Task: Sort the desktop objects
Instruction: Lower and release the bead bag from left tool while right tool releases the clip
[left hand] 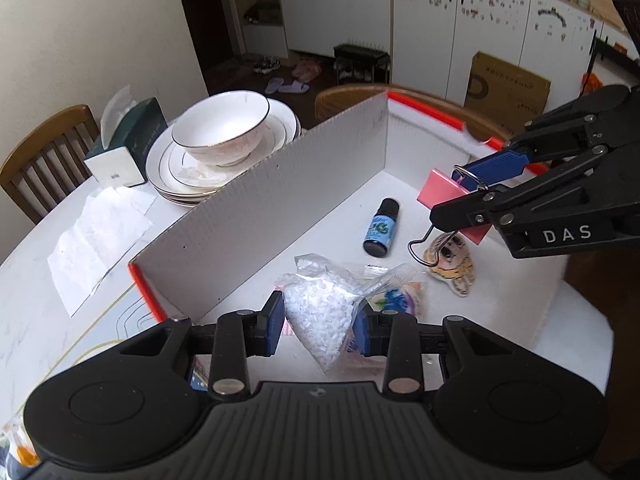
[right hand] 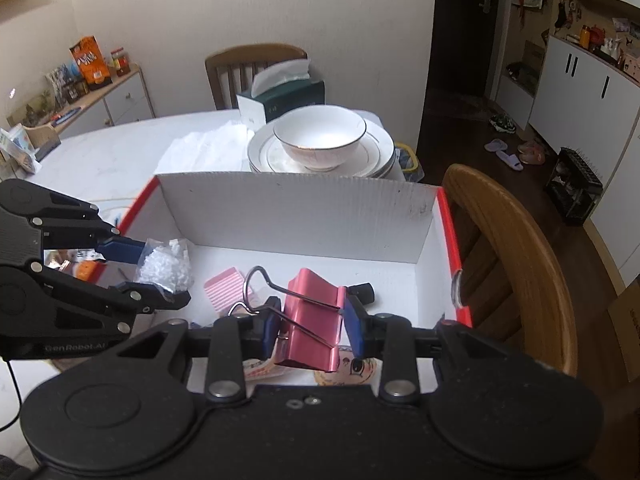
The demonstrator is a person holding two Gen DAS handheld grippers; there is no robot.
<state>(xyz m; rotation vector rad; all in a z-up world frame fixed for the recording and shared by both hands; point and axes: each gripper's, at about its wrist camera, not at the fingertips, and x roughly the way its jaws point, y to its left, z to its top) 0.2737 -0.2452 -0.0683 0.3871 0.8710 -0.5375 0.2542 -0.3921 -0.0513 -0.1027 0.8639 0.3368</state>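
Left gripper (left hand: 319,326): I clamp bag of white pellets (left hand: 320,312) over white box (left hand: 280,208). Right gripper (right hand: 311,322): I clamp pink binder clip (right hand: 312,320) there too. I lower both before releasing, clear of blue bottle (left hand: 380,228).

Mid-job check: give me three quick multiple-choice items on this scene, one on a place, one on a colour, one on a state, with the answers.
1. Where does the small dark bottle lie?
A. inside the white box
B. in the bowl
C. on a chair

2. What colour is the binder clip?
A. green
B. pink
C. yellow

3. What is the left gripper doing?
A. standing open and empty
B. shut on the bag of white beads
C. shut on the tissue box

Answers: 1 A, it lies on the box floor. 2 B, pink metal in the right gripper. 3 B, both pads press the bag.
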